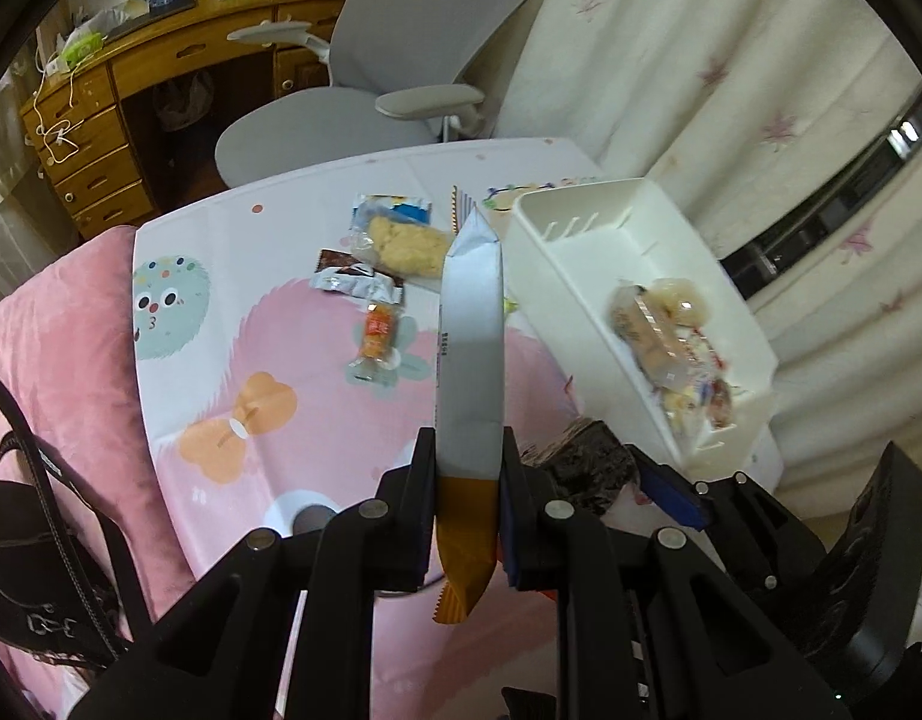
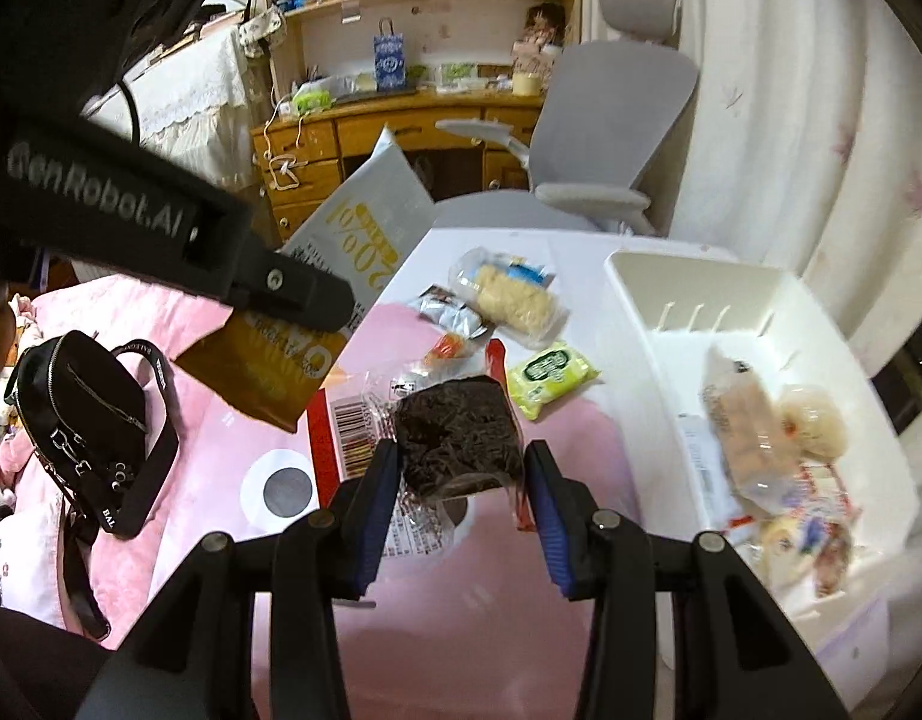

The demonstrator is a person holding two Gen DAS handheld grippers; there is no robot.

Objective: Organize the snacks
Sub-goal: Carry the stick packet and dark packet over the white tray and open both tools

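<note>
The left claw [image 1: 468, 510] pinches a tall silver-and-orange snack pouch [image 1: 469, 360] between both fingers, lifted clear of the bench [image 1: 221, 276], its silver end pointing away from the claw and its orange end hanging back between the fingers. In the right wrist view that same pouch [image 2: 341, 252] tilts in the air to the upper left of the right claw.

The right claw [image 2: 461, 492] has its blue-padded fingers on either side of a dark snack pack [image 2: 458, 435] lying on the bench; I cannot tell whether the pads press it.

Just beyond that pack lies a green packet [image 2: 550, 375], and farther ahead a pale noodle-like block in clear wrap [image 2: 511, 294]. Ahead and left of the left claw lies a small orange candy [image 1: 380, 330].

To the right of both claws sits a white bin [image 2: 688, 324] with several wrapped snacks [image 2: 754, 438] inside.
</note>
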